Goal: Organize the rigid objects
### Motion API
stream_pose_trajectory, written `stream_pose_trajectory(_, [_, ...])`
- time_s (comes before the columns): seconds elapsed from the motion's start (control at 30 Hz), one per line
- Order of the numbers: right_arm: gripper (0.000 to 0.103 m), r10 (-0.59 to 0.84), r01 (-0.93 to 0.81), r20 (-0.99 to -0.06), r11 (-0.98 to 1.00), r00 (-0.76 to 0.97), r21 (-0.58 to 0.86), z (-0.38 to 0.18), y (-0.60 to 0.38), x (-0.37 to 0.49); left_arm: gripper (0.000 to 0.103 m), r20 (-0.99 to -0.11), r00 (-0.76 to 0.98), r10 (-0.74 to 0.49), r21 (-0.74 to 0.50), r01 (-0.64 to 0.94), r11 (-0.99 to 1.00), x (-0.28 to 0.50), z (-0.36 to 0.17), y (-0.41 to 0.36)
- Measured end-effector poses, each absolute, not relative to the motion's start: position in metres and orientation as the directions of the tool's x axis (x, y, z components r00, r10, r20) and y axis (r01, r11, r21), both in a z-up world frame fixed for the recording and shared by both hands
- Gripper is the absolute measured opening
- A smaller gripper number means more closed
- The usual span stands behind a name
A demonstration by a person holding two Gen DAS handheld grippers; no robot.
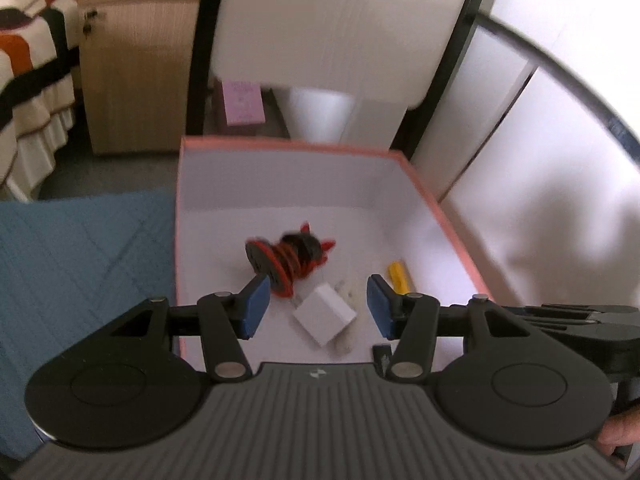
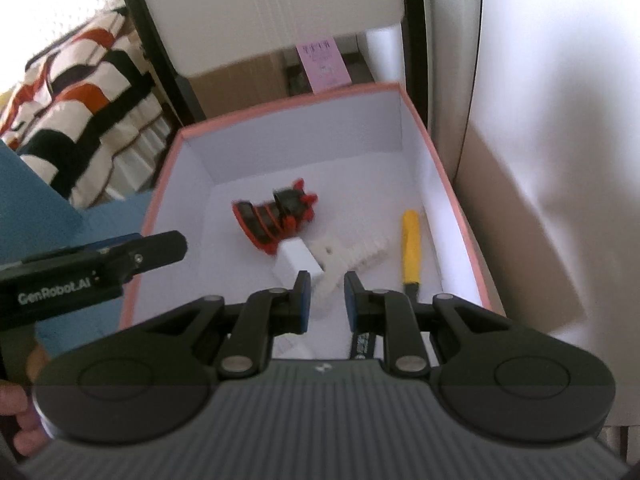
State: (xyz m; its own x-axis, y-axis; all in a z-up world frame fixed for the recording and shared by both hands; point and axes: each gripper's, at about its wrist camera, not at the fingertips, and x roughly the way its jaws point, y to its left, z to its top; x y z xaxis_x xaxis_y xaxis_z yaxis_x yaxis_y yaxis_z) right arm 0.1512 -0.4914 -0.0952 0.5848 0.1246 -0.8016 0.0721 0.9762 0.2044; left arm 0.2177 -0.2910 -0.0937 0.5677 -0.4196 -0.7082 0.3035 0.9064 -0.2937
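A pink-rimmed white box (image 1: 436, 208) (image 2: 456, 200) holds a red-and-black spool toy (image 1: 288, 262) (image 2: 276, 216), a white charger block (image 1: 324, 314) (image 2: 296, 262), a white plastic clip piece (image 2: 352, 260) and a yellow-handled tool (image 1: 398, 276) (image 2: 411, 246). My left gripper (image 1: 318, 306) is open and empty above the charger. It shows as a black arm at the left of the right wrist view (image 2: 120, 258). My right gripper (image 2: 325, 300) hangs over the box's near end, jaws a narrow gap apart, holding nothing.
The box stands on a blue quilted cloth (image 1: 80, 256). A striped bedspread (image 1: 28, 60) and a wooden cabinet (image 1: 136, 76) are at the left. White panels with black frames (image 1: 340, 24) and a pink card (image 1: 242, 102) stand behind the box.
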Motion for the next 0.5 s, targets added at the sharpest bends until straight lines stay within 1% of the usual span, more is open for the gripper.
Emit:
stream_pose_trajectory(0.2, [0.022,0.118,0.054,-0.744,0.978,0.657,0.203,-0.054,-0.484,0.145,0.060,-0.638,0.637,-0.432,-0.301,0.310,0.902,0.205,-0.054,-0.269])
stream_pose_trajectory(0.33, [0.022,0.115,0.031,-0.707,0.981,0.698,0.191,-0.029,-0.474,0.134,0.060,-0.589,0.652,-0.477,-0.342,0.334,0.878,0.190,-0.026,-0.257])
stream_pose_trajectory(0.5, [0.022,0.117,0.009,-0.670,0.983,0.733,0.182,-0.007,-0.460,0.117,0.061,-0.551,0.668,-0.501,-0.350,0.360,0.865,0.169,0.000,-0.245])
